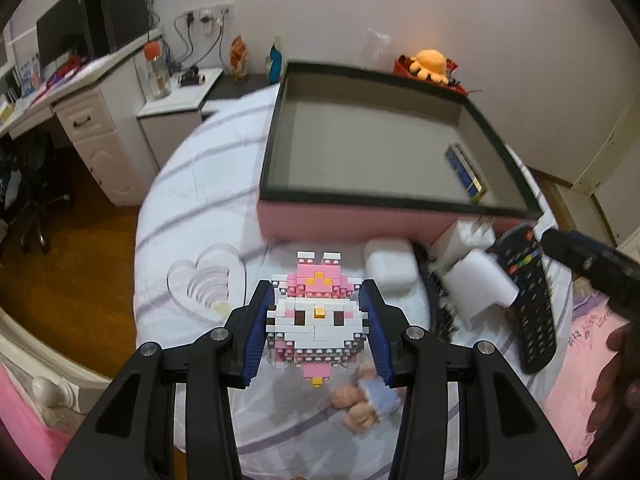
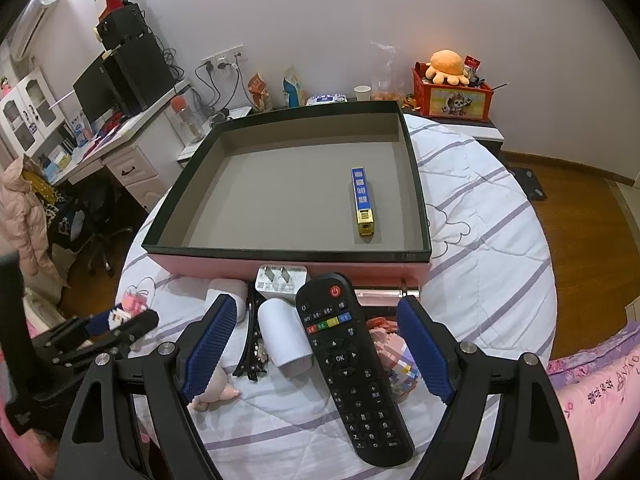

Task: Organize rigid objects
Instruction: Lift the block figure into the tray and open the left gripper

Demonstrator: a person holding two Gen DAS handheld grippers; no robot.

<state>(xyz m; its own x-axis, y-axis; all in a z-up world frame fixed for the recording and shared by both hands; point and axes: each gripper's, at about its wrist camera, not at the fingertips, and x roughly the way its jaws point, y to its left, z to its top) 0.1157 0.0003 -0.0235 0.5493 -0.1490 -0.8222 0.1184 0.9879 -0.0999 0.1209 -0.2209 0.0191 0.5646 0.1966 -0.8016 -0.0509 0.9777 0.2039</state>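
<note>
My left gripper (image 1: 318,312) is shut on a pink and white brick figure (image 1: 316,312) and holds it above the bed, in front of the pink box (image 1: 360,220). It also shows at the left of the right wrist view (image 2: 120,318). The box (image 2: 280,258) is open with a grey floor, and a blue and gold carton (image 2: 363,200) lies inside at the right. My right gripper (image 2: 316,344) is open over a black remote (image 2: 352,364) and a white roll (image 2: 282,336), touching neither.
On the bed by the box lie a white charger plug (image 2: 280,278), a white case (image 1: 390,266), a black comb (image 2: 250,340), a small doll (image 1: 366,404) and a pastel brick model (image 2: 394,356). A desk (image 2: 120,152) stands left, a nightstand with a red box (image 2: 456,98) behind.
</note>
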